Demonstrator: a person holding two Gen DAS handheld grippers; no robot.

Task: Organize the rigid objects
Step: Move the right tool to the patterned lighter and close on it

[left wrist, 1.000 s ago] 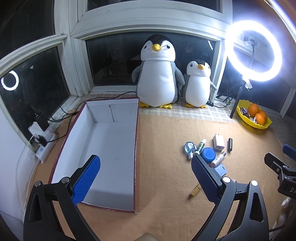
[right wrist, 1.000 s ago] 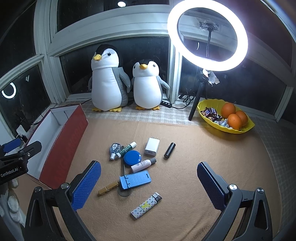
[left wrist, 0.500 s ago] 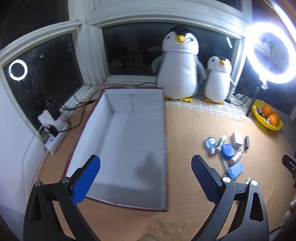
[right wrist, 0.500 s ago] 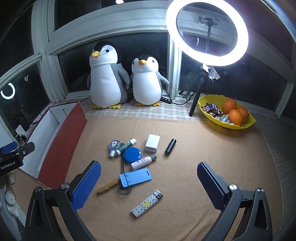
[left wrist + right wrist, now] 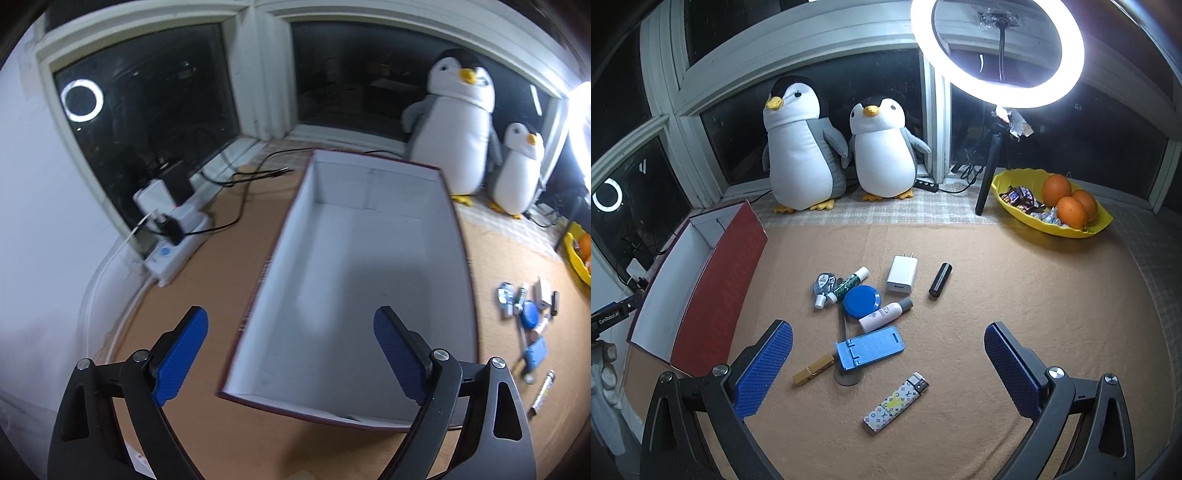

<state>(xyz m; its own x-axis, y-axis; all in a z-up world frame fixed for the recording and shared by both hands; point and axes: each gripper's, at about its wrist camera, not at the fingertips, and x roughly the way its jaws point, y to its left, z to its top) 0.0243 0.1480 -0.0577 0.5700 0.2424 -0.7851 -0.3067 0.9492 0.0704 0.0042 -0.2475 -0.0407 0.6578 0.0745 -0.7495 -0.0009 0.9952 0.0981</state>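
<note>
An empty red box with a white inside (image 5: 369, 258) lies on the tan mat; it shows at the left in the right wrist view (image 5: 713, 288). My left gripper (image 5: 291, 354) is open and empty above the box's near end. My right gripper (image 5: 888, 365) is open and empty above a cluster of small items: a patterned lighter (image 5: 895, 402), a blue phone stand (image 5: 870, 347), a gold clip (image 5: 812, 369), a blue round tin (image 5: 861, 301), a pink tube (image 5: 884, 314), a white charger (image 5: 902, 275), a black cylinder (image 5: 940, 278). The cluster also shows in the left wrist view (image 5: 528, 317).
Two plush penguins (image 5: 834, 147) stand by the window. A ring light (image 5: 997, 51) on a tripod and a yellow bowl of oranges (image 5: 1052, 203) are at the back right. A power strip with cables (image 5: 173, 236) lies left of the box.
My left gripper has swung left, so the box now fills its view and the small items have slid to the right edge. My right gripper has barely moved.
</note>
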